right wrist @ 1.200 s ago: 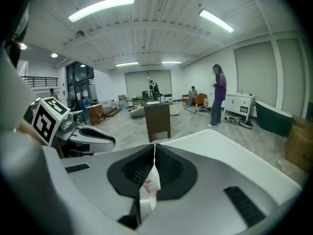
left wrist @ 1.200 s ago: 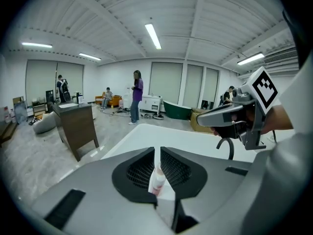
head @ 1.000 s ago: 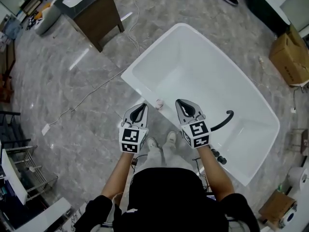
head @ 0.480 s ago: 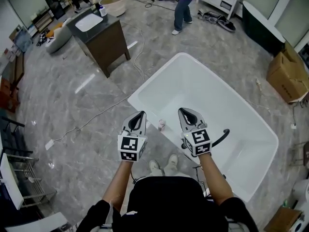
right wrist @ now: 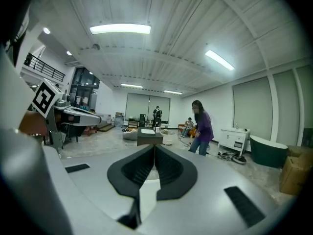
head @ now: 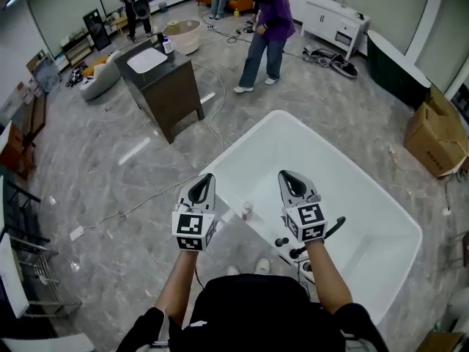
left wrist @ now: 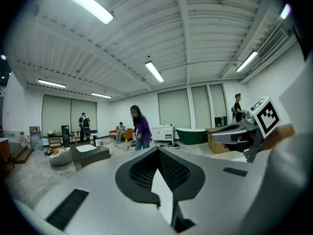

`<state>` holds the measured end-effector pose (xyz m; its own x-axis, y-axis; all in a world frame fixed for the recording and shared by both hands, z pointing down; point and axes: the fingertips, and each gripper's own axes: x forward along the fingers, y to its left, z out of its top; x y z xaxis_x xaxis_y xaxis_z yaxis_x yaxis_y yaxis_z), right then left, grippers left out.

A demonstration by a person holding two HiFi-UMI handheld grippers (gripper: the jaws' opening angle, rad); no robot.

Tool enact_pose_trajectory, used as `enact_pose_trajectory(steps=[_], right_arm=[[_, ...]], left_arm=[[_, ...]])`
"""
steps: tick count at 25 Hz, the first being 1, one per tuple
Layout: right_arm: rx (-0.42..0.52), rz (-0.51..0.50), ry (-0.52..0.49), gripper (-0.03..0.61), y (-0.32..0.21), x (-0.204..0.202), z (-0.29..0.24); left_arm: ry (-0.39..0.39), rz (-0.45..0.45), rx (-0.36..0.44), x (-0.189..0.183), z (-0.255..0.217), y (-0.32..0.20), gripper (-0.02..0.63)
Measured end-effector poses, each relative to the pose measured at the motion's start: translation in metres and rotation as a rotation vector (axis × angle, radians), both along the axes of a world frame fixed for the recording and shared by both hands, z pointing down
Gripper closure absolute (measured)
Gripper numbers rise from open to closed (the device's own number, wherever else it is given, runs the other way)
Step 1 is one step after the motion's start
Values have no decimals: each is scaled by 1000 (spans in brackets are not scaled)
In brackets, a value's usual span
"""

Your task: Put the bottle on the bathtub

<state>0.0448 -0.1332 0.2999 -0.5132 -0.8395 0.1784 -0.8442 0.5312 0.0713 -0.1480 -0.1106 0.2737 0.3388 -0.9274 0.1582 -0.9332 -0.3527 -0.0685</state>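
A small pale bottle (head: 248, 210) stands upright on the near rim of the white bathtub (head: 220, 150), between my two grippers and apart from both. My left gripper (head: 207, 177) hovers just left of it, shut and holding nothing. My right gripper (head: 287, 174) hovers over the tub's near edge to the bottle's right, also shut and empty. Both gripper views look level across the room, over the bottle; the left gripper (left wrist: 157, 152) and the right gripper (right wrist: 154, 148) show their jaws pressed together. The bottle is not in either gripper view.
A black faucet (head: 331, 229) curves over the tub's near rim by my right arm. A dark vanity cabinet (head: 163, 79) stands at the far left, a person in purple (head: 267, 31) walks beyond the tub, a cardboard box (head: 434, 130) sits at the right, and a cable (head: 146, 196) lies on the floor.
The head view has tilted up, bringing more of the room and the person in purple into sight. Both grippers stay shut either side of the bottle, which has not moved on the rim.
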Motion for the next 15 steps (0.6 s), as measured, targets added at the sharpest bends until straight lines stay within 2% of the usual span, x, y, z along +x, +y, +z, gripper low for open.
enact_pose_trajectory(steps=[9,15], right_arm=[[36,9,-12,554,0,7,-16],[50,7,-23,554,-2,8,-21]], left_arm=[[-8,-26,42,-4,-22,4,600],[25,-48,39,-2,-32,4,600]])
